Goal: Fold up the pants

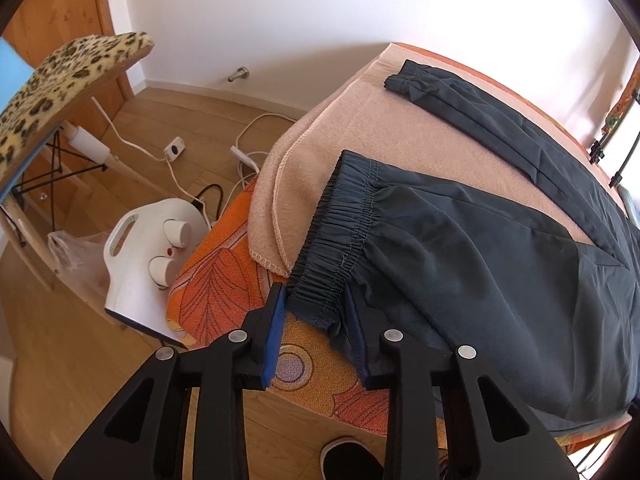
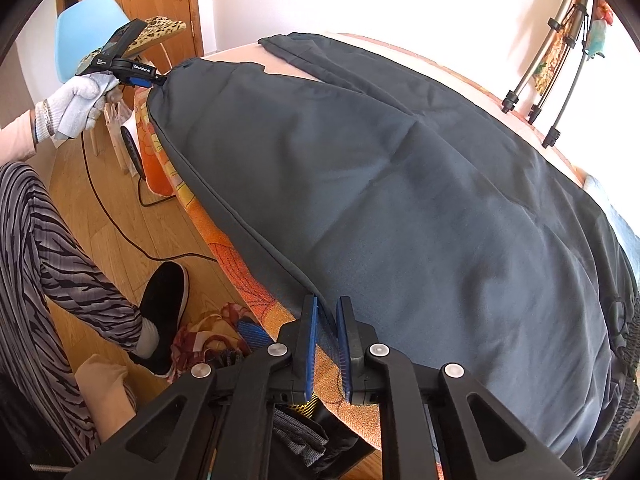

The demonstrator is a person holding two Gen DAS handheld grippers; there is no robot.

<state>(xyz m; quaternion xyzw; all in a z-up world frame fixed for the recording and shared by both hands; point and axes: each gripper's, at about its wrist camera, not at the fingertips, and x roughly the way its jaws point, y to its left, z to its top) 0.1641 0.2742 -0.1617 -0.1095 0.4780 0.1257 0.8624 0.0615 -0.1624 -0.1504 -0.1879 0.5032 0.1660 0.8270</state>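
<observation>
Pants (image 2: 380,200) lay lengthwise along the table (image 1: 224,288), cuffs far left. Left gripper (image 1: 316,316) was spread around one cuff; right gripper (image 2: 326,320) pinched the near seam.

Black grippers, blue pads (image 2: 310,340), silver screws (image 1: 237,336); white knit glove (image 2: 76,100), zebra-striped trousers (image 2: 48,260), black slipper (image 2: 164,312)

Home room, wooden door (image 1: 60,12), leopard-cushioned chair (image 1: 60,80), fan heater (image 1: 148,256)
</observation>
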